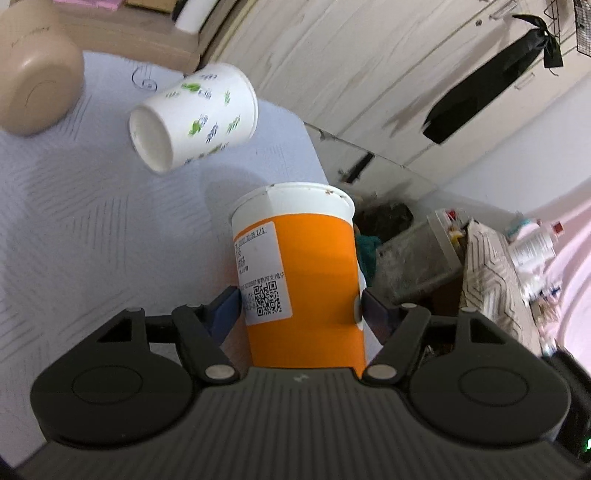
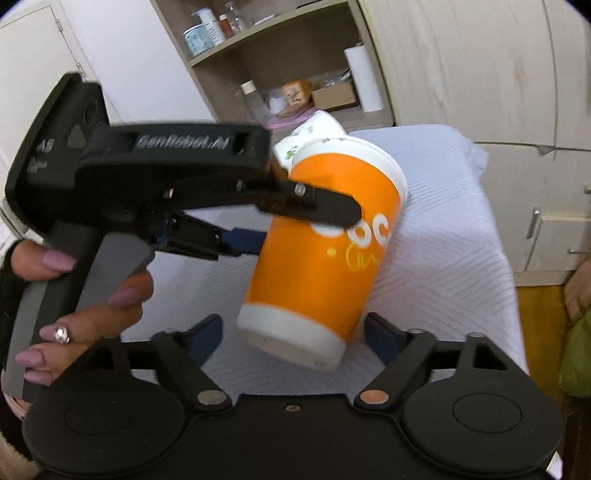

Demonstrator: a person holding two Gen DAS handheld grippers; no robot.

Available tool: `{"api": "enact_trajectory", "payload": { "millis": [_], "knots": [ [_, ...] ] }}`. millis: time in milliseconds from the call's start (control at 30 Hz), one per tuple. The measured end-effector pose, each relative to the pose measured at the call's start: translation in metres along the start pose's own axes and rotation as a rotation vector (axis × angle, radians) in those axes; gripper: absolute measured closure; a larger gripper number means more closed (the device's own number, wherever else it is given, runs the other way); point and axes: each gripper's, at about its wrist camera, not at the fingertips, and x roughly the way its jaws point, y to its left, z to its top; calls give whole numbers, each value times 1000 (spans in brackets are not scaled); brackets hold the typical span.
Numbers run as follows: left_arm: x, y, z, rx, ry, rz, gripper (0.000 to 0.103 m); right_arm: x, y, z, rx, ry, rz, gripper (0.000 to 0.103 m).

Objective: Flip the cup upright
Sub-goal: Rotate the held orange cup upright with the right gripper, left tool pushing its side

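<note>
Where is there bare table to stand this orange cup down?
Bare cloth lies nearer than the white leaf-print cup and beige pot, left of the orange cup the left gripper holds. The far end by those two is crowded.

White paper cup with green leaf print (image 1: 194, 116) lying on its side on pale blue textured cloth (image 1: 74, 229), open base end toward camera. Beige rounded container (image 1: 35, 70) near it, at cloth's far corner. Black bag (image 1: 491, 77) hanging on pale wall. Cluttered boxes and bottles (image 1: 524, 254) at right, blurred. Wooden shelf unit (image 2: 280, 70) behind bed: paper towel roll (image 2: 364, 77), cardboard box (image 2: 334, 94), jars and bottles (image 2: 210, 29) on upper shelf. Green fabric (image 2: 576, 354) at right edge.
</note>
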Motion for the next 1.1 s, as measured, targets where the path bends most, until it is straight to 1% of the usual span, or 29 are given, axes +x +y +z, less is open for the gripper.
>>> {"api": "enact_trajectory", "payload": {
  "millis": [67, 200, 300, 367, 400, 433, 467, 567, 667, 867, 967, 1100],
  "knots": [
    [-7, 4, -1, 0, 10, 0, 33, 1, 3, 4, -11, 5, 26, 14],
    [-21, 7, -2, 29, -3, 16, 33, 6, 0, 17, 11, 33, 90, 13],
    [-26, 11, -2, 26, 15, -13, 33, 12, -5, 24, 28, 51, 86, 13],
    [-30, 15, -4, 26, 23, -14, 33, 17, -6, 24, 31, 59, 85, 14],
    [-30, 15, -5, 29, 22, -10, 33, 19, -6, 24, 32, 67, 95, 14],
    [-31, 16, -6, 32, 21, -9, 33, 21, -5, 25, 36, 66, 106, 20],
    [-34, 18, -6, 31, 17, -10, 33, 22, -3, 24, 36, 66, 116, 20],
    [-43, 23, -8, 41, 5, -23, 33, 20, 11, 22, -15, 50, 104, 20],
    [-55, 23, -12, 77, -14, -26, 33, 18, 24, 22, -63, 40, 91, 21],
    [-80, 22, -26, 166, -61, 16, 33, 17, 47, 15, -107, 42, 100, 21],
    [-94, 27, -33, 187, -82, 27, 33, 20, 61, 12, -141, 40, 105, 21],
    [-114, 35, -39, 212, -121, 43, 33, 23, 81, 10, -201, 14, 108, 21]
  ]
}}
